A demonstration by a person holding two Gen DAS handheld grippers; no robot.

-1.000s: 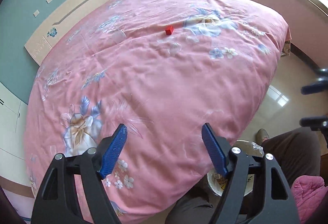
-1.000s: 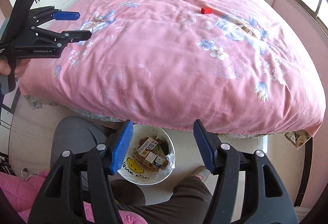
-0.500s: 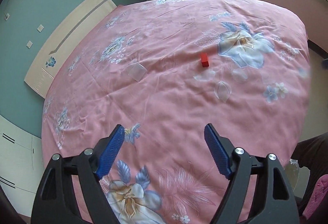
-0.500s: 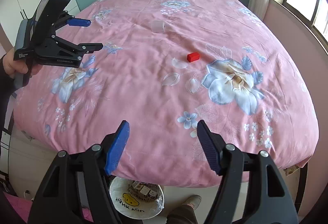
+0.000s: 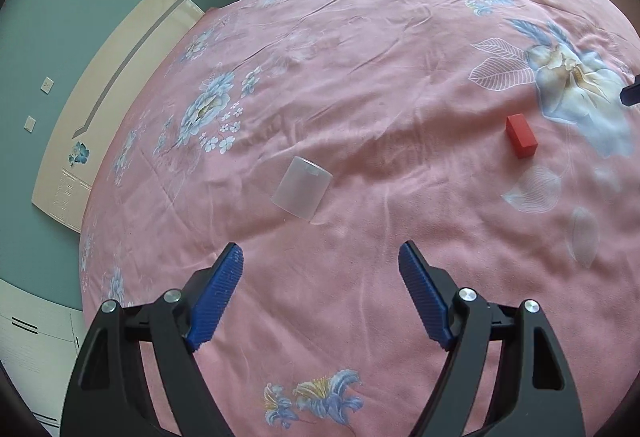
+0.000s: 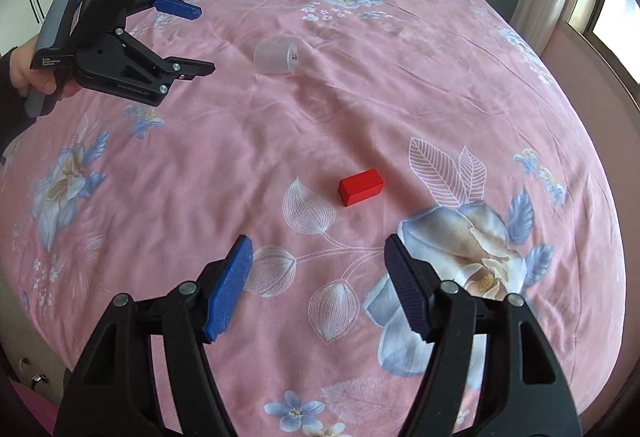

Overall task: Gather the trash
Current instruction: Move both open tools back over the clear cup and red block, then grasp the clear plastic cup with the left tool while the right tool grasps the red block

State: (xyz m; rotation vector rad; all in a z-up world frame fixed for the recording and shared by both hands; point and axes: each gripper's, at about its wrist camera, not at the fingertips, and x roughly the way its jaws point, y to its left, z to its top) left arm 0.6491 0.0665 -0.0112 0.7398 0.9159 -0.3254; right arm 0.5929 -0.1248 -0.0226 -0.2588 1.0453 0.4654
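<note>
The left gripper [image 5: 320,273] hung open, the clear plastic cup [image 5: 301,190] lying ahead of its left jaw. The right gripper [image 6: 318,269] gaped empty, the red block [image 6: 361,186] just ahead. Either could roll or sink into the soft quilt [image 6: 240,141] when pinched.

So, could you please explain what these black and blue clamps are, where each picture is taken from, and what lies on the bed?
There is no robot here: a person carries a hand-held gripper in each hand, each with a camera looking along its two blue-padded fingers. One picture looks past the left hand-held gripper, the other past the right hand-held gripper, where the left one also appears from the side. Both are open and hold nothing. On the pink floral bedspread lie two loose pieces of trash: a clear plastic cup on its side and a small red block.
</note>
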